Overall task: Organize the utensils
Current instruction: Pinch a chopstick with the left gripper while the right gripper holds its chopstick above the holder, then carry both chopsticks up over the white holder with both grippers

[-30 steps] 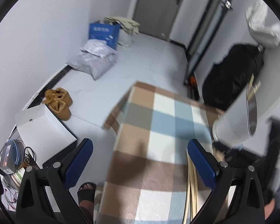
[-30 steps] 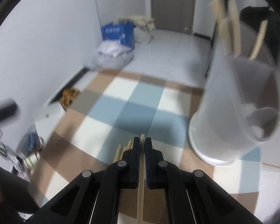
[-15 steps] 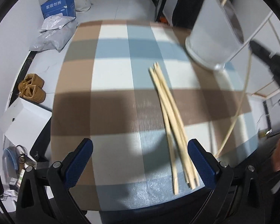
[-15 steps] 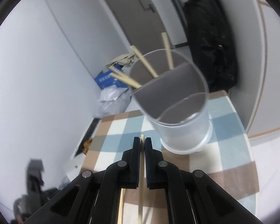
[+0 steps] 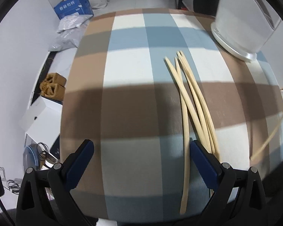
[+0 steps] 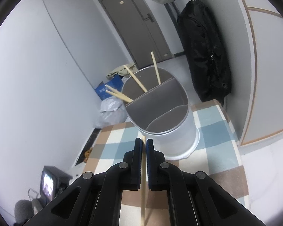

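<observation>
Chopsticks (image 5: 193, 101) lie loose in a small bundle on the checked tablecloth (image 5: 134, 98), four or so, crossing one another, their thin tips pointing toward the far right corner of the table and their thick ends near the close edge. At that far right corner stands the utensil holder (image 6: 166, 124), a frosted white oval tub on a wider foot, split by inner walls into three compartments. Its rear compartment holds four chopsticks (image 6: 134, 79) leaning at different angles, their ends sticking up above the rim; the two front compartments show only bare walls, though their floors are hidden from the right wrist view. The right gripper (image 6: 143, 144) is clamped on a single chopstick (image 6: 143, 177), whose tip pokes out just past the pads, close to the holder's near wall and below its rim. The left gripper (image 5: 141, 150) is spread wide above the close edge of the table, pointing steeply down with nothing between its pads; its right finger (image 5: 201, 158) sits over the thick ends of the loose bundle, and whether it touches them I cannot tell.
</observation>
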The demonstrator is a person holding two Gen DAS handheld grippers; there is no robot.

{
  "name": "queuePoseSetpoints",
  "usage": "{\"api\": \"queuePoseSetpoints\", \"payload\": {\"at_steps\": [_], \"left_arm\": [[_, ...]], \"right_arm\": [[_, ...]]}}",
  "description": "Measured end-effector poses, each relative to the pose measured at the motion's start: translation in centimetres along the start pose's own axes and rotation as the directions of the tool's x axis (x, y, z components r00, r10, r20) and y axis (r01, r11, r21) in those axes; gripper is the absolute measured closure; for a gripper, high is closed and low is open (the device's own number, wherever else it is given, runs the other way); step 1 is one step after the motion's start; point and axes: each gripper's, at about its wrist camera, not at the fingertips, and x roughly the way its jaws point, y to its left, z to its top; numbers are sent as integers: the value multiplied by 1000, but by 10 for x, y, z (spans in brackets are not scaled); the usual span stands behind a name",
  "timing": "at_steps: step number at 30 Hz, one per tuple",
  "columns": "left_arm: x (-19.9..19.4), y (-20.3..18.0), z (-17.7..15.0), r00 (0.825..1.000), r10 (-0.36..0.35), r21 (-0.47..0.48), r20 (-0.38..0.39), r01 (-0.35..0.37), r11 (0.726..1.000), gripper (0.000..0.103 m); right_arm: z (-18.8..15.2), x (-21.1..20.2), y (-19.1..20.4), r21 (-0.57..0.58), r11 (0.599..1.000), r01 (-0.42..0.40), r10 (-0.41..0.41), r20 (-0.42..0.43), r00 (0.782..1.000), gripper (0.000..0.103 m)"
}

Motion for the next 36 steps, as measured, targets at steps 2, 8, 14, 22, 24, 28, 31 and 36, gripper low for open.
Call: {"api": "queuePoseSetpoints", "payload": {"at_steps": [2,8,14,22,24,28,31,36], "left_arm": [[3,-3,5,1000,26,4,6,-26,1000,4],[11,-6,26,999,34,2,32,-34,999,12],[16,-6,39,999,31,-12,43,-31,999,22],[13,-21,57,999,-40,22,0,40,999,73],[13,-25,59,997,-69,31,-17,69,997,91],[13,-30,62,995,-98,57,-10,98,994,102],[14,-20,62,988,-151,6,-22,151,988,102],[12,-8,60,990,-143,-39,-8,143,989,102]], "right_arm": [[1,-1,2,-6,1000,-5,5,-2,1000,99],[2,0,-2,0,1000,-24,24,-11,1000,99],[4,11,-6,-6,1000,-11,11,-50,999,99],[11,16,-10,8,1000,-14,15,-63,998,99],[13,17,-10,5,1000,-16,16,-61,998,99],[17,21,-11,2,1000,-29,29,-82,996,99],[20,22,-13,-4,1000,-29,29,-82,996,99],[22,20,-12,16,999,-37,38,-76,996,99]]}}
